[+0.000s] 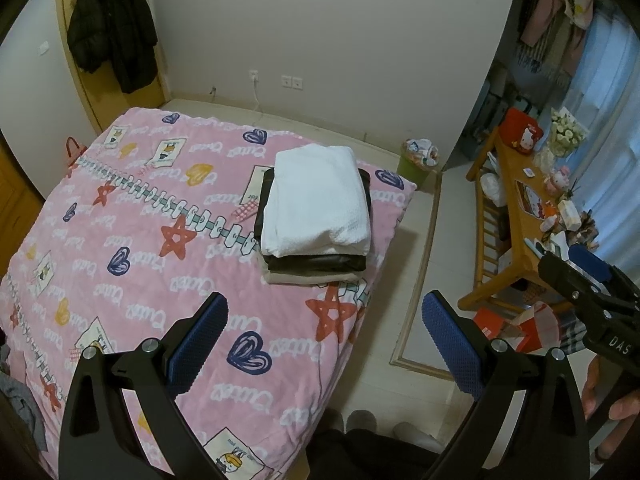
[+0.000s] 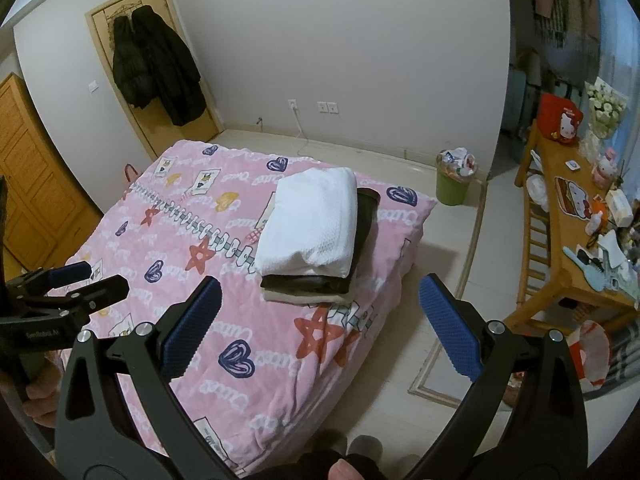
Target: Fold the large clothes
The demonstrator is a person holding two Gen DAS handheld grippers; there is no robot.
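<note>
A stack of folded clothes lies on the far right part of the pink patterned bed cover (image 1: 140,240) (image 2: 248,360). A white knitted garment (image 1: 316,200) (image 2: 316,224) is on top, a black one (image 1: 320,262) (image 2: 308,282) under it and a beige one (image 1: 304,278) (image 2: 296,296) at the bottom. My left gripper (image 1: 326,340) hovers open above the bed's near corner, holding nothing; it also shows at the left edge of the right wrist view (image 2: 106,276). My right gripper (image 2: 320,320) is open and empty too, well short of the stack; it appears at the right edge of the left wrist view (image 1: 560,258).
A green waste bin (image 1: 416,164) (image 2: 454,184) stands on the floor past the bed's far corner. At the right is a cluttered wooden table (image 1: 516,216) (image 2: 560,240). Black coats (image 1: 112,28) hang on the door. Grey clothes (image 1: 20,400) lie at the left edge. The person's slippers (image 1: 360,424) are beside the bed.
</note>
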